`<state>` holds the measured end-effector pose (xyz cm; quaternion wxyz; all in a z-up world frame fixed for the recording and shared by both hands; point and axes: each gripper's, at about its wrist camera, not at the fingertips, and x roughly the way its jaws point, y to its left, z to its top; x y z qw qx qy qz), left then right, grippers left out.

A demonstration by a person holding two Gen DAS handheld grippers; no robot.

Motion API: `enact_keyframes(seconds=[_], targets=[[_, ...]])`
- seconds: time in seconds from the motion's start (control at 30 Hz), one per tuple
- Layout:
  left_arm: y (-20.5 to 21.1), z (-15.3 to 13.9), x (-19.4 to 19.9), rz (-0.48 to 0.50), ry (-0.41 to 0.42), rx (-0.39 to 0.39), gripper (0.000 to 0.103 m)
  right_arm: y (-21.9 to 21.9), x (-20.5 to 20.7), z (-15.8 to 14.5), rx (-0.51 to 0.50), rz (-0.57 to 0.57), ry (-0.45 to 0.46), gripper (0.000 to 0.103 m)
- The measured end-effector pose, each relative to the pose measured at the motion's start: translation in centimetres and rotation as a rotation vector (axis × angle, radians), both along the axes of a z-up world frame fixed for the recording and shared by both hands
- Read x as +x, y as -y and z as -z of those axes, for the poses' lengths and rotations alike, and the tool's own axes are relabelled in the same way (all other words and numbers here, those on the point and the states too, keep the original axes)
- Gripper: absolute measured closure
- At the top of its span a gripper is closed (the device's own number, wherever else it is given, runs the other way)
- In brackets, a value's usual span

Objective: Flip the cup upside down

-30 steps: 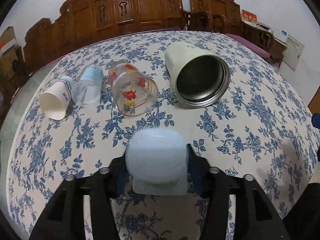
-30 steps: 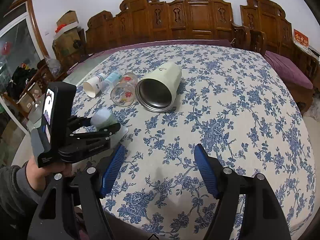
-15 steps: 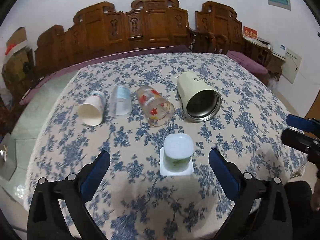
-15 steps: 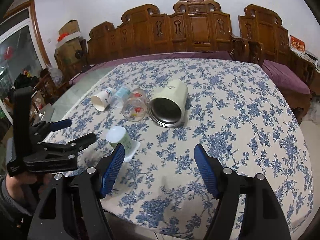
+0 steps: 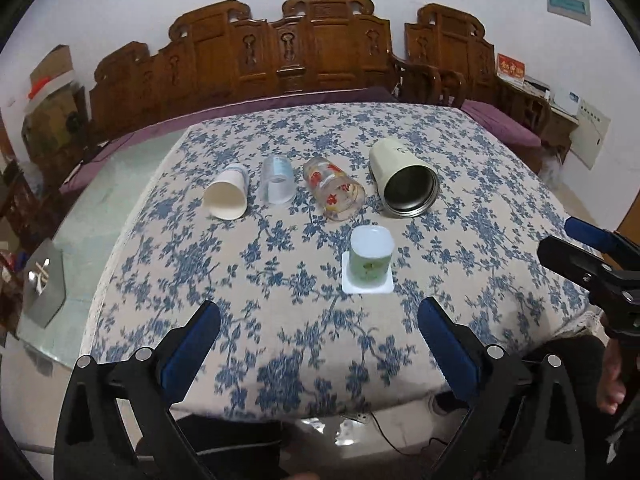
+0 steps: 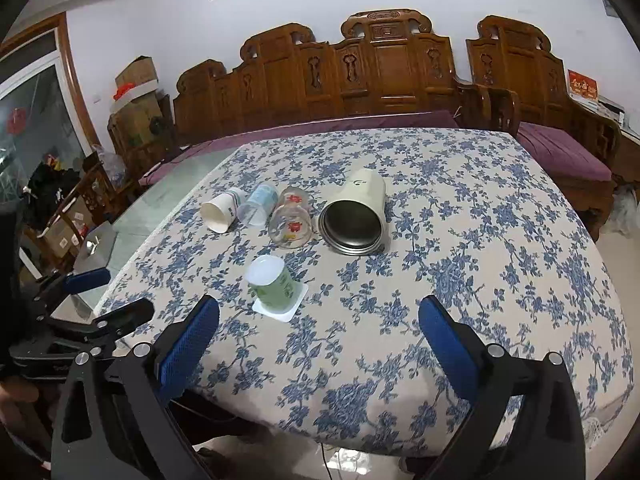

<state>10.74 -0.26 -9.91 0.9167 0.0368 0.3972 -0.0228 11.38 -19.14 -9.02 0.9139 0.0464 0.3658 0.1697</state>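
**Cup set down inverted, both grippers clear**

Carved wooden benches point(image 5: 320, 48) back a table point(image 5: 280, 320) under a blue-flowered cloth. Near its front edge the cup point(image 5: 370, 258) stands upside down, its wide rim flat on the cloth. A second ago the left gripper point(image 5: 318, 334) clamped this cup; now its fingers are spread wide, hold nothing, and have pulled well back. By that, the flip looks done. The right gripper point(image 6: 318, 332) likewise gapes, holding nothing. Four other vessels stay on their sides behind: paper cup point(image 5: 226, 196), clear cup point(image 5: 277, 186), printed glass point(image 5: 334, 188), steel tumbler point(image 5: 404, 180).
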Motion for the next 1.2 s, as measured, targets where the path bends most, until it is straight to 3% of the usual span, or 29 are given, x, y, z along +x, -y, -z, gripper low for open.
enact_keyframes(seconds=[0.37, 0.87, 1.2], targets=[[-0.6, -2.6, -5.0, -0.017, 0.053, -0.021, 0.008, -0.7, -4.2, -1.2, 0.001, 0.017, 0.03, 0.002], [-1.1, -10.4, -12.1, -0.067, 0.304, -0.03, 0.008, -0.8, -11.5, -10.1, -0.004, 0.062, 0.312, 0.002], [-1.4, -11.6, -13.4, -0.082, 0.349, -0.031, 0.008, -0.6, -13.3, -11.8, 0.019, 0.066, 0.37, 0.002]])
